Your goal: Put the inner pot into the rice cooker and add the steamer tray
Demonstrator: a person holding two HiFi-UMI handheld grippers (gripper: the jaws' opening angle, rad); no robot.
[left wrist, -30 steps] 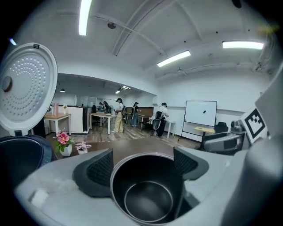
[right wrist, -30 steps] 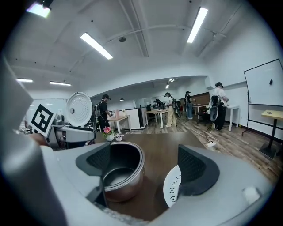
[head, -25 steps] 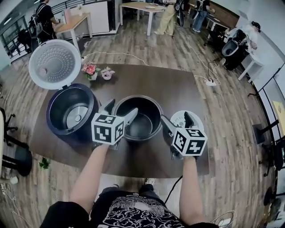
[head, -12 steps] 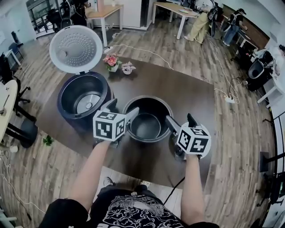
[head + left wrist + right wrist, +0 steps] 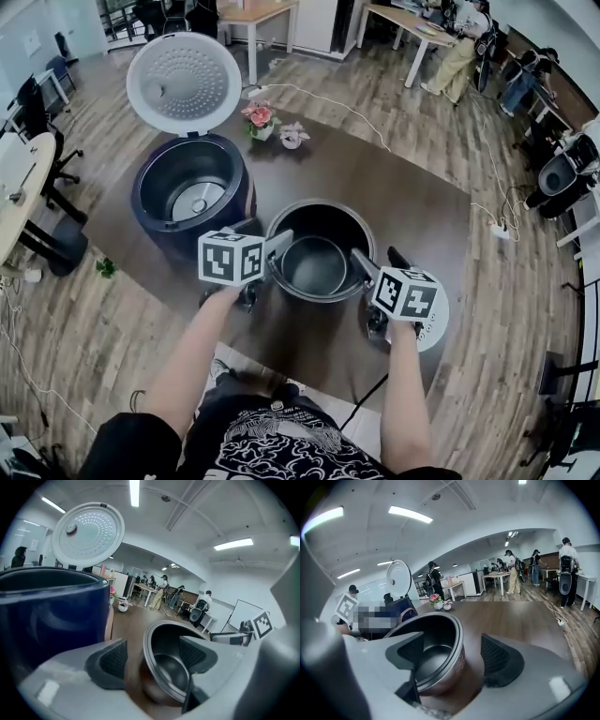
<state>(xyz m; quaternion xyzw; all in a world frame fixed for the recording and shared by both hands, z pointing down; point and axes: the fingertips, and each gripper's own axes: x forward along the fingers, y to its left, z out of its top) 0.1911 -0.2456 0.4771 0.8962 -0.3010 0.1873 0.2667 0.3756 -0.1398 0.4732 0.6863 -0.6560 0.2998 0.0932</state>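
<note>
On the dark table [image 5: 394,197], at its left, rice cooker [image 5: 192,192] with lid [image 5: 183,82] raised and cavity empty. Just beside it, toward the table's middle, inner pot [image 5: 319,253], upright, empty, not yet inside the cooker. At the near right edge, partly hidden under the right hand's marker cube, white steamer tray [image 5: 438,330], flat on the table. Left gripper [image 5: 261,236] at the pot's left rim, right gripper [image 5: 380,262] at its right rim, each straddling the wall with one pad inside and one outside. Jaws of both apart, having just been closing, the pot wall between them; pads [image 5: 112,660] not seen pressing on the wall yet in either gripper view. Step in hand, as judged: taking a two-sided hold on the pot ahead of the transfer. Needed next: closing both pairs of pads firmly and evenly on the rim, lifting level, carrying left over the cooker and lowering straight into the cavity; tray to follow, on top.
</note>
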